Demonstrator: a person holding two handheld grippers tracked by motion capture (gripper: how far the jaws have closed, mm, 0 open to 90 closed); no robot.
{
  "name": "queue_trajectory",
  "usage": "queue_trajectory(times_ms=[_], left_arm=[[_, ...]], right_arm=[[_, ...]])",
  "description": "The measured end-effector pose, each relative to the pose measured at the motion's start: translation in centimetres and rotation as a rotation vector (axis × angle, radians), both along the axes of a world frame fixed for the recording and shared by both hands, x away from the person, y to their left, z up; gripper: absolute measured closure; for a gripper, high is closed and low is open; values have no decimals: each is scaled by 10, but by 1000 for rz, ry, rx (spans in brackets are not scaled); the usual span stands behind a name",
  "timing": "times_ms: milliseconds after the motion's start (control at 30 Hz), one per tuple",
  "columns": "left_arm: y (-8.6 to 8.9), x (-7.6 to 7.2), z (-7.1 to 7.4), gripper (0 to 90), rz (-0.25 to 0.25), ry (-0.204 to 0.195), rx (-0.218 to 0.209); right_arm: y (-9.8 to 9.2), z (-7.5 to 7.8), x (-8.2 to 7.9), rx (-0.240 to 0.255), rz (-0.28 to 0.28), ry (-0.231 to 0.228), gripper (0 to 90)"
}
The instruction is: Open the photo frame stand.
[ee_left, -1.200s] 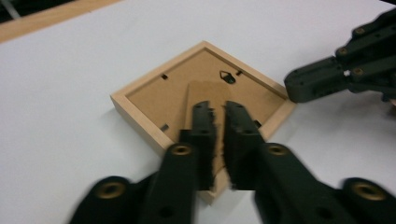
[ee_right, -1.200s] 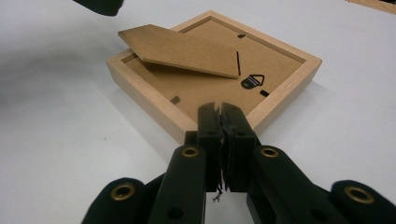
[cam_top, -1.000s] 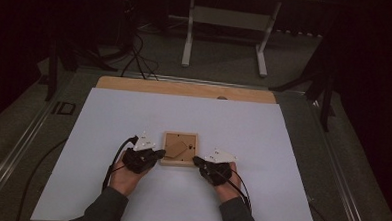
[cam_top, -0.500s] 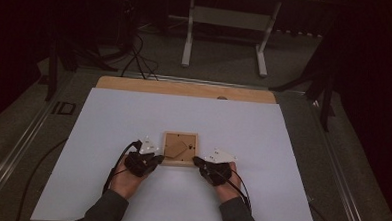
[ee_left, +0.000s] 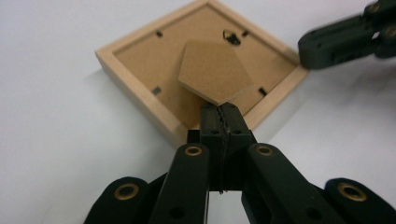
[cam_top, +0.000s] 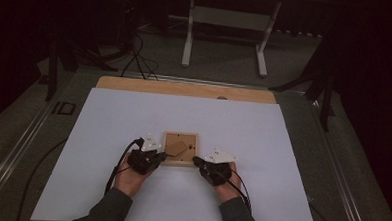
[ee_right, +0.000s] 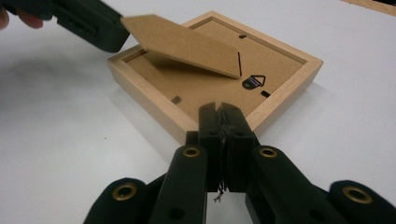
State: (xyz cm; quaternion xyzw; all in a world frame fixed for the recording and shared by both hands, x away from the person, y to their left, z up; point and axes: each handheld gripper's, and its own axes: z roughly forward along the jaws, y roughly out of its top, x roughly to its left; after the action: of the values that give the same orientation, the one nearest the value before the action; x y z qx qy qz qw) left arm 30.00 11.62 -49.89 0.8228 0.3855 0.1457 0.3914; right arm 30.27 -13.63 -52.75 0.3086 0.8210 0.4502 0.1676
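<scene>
Picture frame [cam_top: 181, 148] face down, stand flap [ee_right: 182, 44] raised, white table [cam_top: 282, 144]

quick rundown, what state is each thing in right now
picture frame: lying face down on the white sheet, backing side up
stand flap: lifted clear of the backing, tilted, hinged end down
hanger loop: lying flat on the backing
left gripper: shut, its tip at the flap's free end
right gripper: shut, its tip at the frame's edge
white sheet: flat on the table
</scene>
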Motion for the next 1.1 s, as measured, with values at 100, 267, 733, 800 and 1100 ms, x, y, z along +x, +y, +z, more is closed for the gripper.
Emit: queue_trajectory(times_ms=[100, 267, 733, 800, 1100], left_arm=[[-3, 2, 7, 897, 1, -17, -16], [-10, 7, 14, 896, 1, -22, -4], [-14, 14, 9, 690, -1, 53, -33], [-15, 15, 8, 643, -7, 72, -47], [-21, 25, 7, 564, 18, 138, -96]], right_arm=[[0, 0, 0, 0, 0, 0, 878], [0, 0, 0, 0, 1, -1, 877], [0, 0, 0, -4, 1, -5, 877], [0, 0, 0, -4, 1, -5, 877], [0, 0, 0, -4, 0, -6, 877]])
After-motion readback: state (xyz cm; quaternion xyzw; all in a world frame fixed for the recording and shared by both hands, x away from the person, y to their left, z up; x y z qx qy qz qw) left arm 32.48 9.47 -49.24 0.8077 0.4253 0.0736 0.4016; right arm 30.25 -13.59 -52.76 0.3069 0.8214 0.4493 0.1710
